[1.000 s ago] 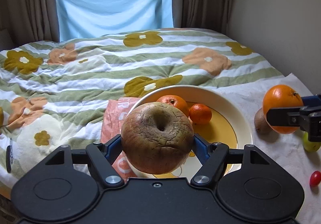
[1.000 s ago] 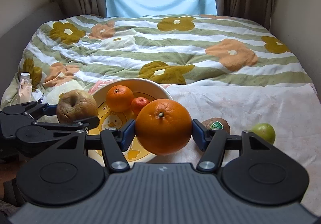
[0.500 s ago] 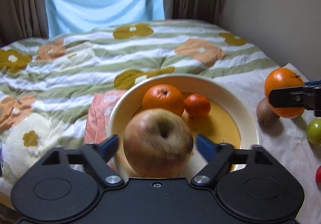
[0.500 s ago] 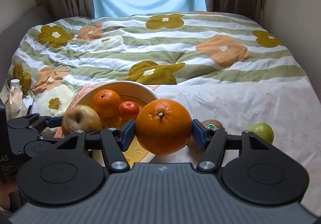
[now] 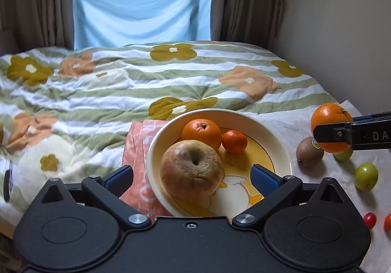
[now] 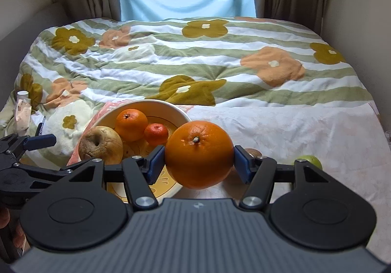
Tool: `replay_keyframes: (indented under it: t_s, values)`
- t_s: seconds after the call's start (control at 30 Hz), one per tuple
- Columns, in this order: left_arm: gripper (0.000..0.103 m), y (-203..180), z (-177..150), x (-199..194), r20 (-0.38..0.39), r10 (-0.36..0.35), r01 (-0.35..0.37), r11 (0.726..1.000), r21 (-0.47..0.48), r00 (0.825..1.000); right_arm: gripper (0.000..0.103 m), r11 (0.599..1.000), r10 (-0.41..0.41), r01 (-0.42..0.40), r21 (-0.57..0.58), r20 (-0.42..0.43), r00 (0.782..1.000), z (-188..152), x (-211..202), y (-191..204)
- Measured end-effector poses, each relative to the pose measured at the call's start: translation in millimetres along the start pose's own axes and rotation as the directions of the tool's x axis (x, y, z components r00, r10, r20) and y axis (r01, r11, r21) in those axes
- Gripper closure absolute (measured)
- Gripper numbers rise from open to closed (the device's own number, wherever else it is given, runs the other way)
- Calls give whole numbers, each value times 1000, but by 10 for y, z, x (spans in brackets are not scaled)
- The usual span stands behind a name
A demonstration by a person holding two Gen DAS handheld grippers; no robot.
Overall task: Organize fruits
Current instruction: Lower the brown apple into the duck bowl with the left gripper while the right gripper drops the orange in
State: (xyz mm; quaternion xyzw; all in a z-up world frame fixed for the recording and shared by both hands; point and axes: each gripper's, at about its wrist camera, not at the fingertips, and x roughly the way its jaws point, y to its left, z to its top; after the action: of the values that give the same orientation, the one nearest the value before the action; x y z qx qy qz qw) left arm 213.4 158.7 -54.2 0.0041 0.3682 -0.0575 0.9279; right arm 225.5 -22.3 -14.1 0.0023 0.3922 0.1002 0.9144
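Change since a second ago: your left gripper (image 5: 191, 176) clamped the brown apple (image 5: 191, 170) then; now its blue pads stand spread wide, clear of the fruit on both sides, and the apple rests in the bowl (image 5: 281, 148).
Right side, unchanged: your right gripper (image 6: 199, 163) still pinches the big orange (image 6: 199, 154) between its pads, held above the white cloth (image 6: 305, 131) just right of the bowl's rim.
Bowl contents: apple at the near left, a medium orange (image 5: 201, 133) behind it and touching it, a small mandarin (image 5: 234, 141) to that orange's right.
Only your left view shows: a kiwi (image 5: 309, 154) with a sticker, two green fruits (image 5: 365, 176) and two small red ones (image 5: 369, 220) toward the cloth's right edge, and the pink cloth (image 5: 136, 148) under the bowl's left side.
Only your right view shows: a small bottle and wrapper (image 6: 23, 111) at the bed's left edge; the kiwi is nearly hidden behind the right finger.
Edges and room: the bowl sits near the bed's front edge; its right half, with the duck print, is bare. The flowered quilt (image 6: 195, 60) behind lies open up to the curtain.
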Motion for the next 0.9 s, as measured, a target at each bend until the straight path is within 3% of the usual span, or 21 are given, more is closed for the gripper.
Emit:
replay_keyframes:
  t_s: [0.43, 0.9]
  values:
    - [0, -10, -186, -363, 0, 87, -87, 994, -69, 996, 28, 983, 98, -102, -153, -31, 995, 62, 237, 221]
    - [0, 14, -310, -381, -5, 121, -120, 987, -102, 993, 27, 949, 148, -168, -267, -93, 985, -156, 786, 476]
